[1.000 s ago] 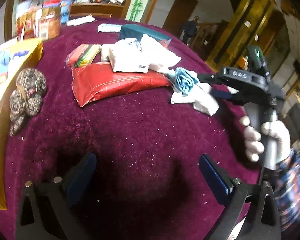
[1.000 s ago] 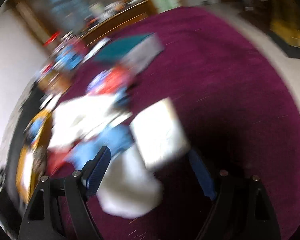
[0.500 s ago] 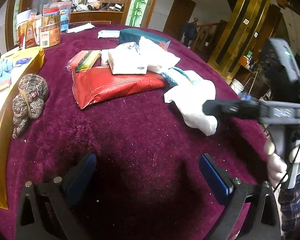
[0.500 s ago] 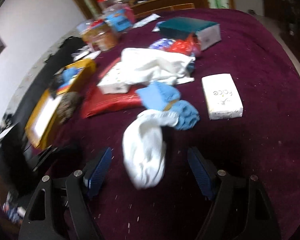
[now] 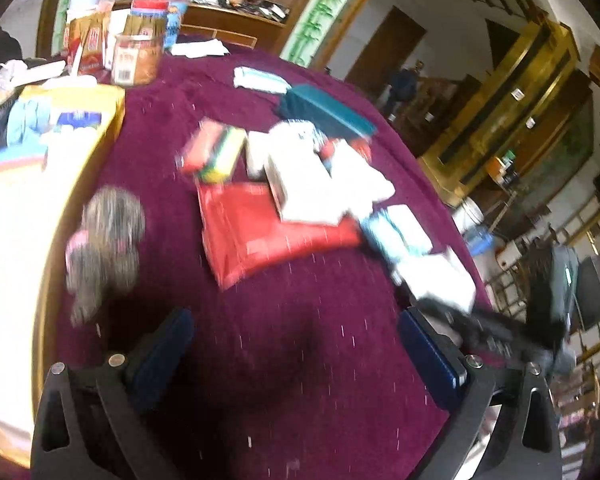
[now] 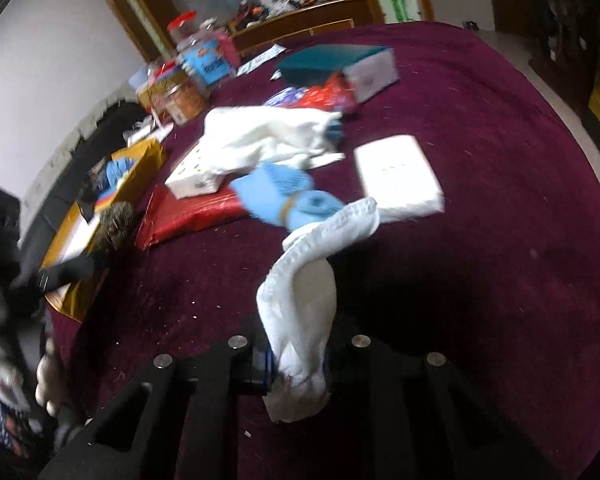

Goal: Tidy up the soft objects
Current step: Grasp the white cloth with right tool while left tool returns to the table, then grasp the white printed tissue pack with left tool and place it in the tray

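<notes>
The right gripper (image 6: 296, 364) had just closed its jaws, and they pinched the near end of a white sock (image 6: 300, 312) whose length ran from the pads toward one o'clock, its far cuff draped beside the blue socks (image 6: 288, 196). Across the maroon cloth (image 6: 500, 240), the yellow box (image 6: 140, 160) of sorted soft things lay toward ten o'clock, nearer the left gripper (image 5: 296, 356). That one stood wide and empty, so I judged the sock's carry ran leftward.

The sock (image 6: 300, 304) trails up from the near edge of the table (image 6: 500, 160), its far end by the tissue pack (image 6: 398, 180). Left of that, the rolled socks (image 6: 290, 196) lie against the flat packet (image 6: 188, 212).
</notes>
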### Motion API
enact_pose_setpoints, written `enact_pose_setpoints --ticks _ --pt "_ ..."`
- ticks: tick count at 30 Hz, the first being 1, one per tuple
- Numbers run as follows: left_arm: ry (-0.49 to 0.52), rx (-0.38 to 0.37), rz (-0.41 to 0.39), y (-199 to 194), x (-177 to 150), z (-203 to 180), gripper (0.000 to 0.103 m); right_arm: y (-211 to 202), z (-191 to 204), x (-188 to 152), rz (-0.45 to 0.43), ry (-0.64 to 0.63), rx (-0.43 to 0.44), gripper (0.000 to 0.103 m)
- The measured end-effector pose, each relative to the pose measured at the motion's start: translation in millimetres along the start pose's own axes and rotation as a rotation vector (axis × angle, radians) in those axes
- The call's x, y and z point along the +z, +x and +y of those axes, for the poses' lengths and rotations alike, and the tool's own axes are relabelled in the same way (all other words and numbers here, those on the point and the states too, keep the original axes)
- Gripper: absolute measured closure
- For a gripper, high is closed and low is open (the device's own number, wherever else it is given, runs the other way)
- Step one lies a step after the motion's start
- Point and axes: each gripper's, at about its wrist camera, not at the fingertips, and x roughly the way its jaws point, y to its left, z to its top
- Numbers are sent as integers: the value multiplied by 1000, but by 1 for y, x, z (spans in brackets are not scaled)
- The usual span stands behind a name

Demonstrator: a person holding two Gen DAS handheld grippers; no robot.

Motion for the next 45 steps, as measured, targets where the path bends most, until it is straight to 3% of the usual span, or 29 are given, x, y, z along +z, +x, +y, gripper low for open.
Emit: enact_pose_setpoints --ticks 4,10,12,17,20,27,29,30,34,41,45 --pt "64 52 -15 21 32 -18 1 -5 -21 0 -19 97 115 85" --pt "208 89 -15 53 70 -57 1 -3 -14 1 -15 74 130 84" --pt "249 143 -19 64 80 -61 1 -3 -12 -1 -9 63 124 84" --pt "229 250 -27 76 82 -35 1 -3 -10 -2 -9 52 142 84" --pt "236 253 22 87 72 -24 1 -3 -12 -1 -8 54 156 83" --pt "310 297 17 106 76 -43 1 -4 -12 -1 -14 58 149 83" --pt "347 308 28 112 72 -46 21 -3 -12 -2 -13 60 142 83" --pt "345 288 45 114 70 -45 37 -3 -12 -2 -13 60 138 83" --pt "293 233 23 95 67 -38 42 -2 -11 -2 -9 61 120 83" --pt "188 86 -78 11 56 -17 42 -1 -9 -3 -11 60 66 83" --pt "118 103 -129 -40 47 24 42 4 -7 -1 10 57 18 83"
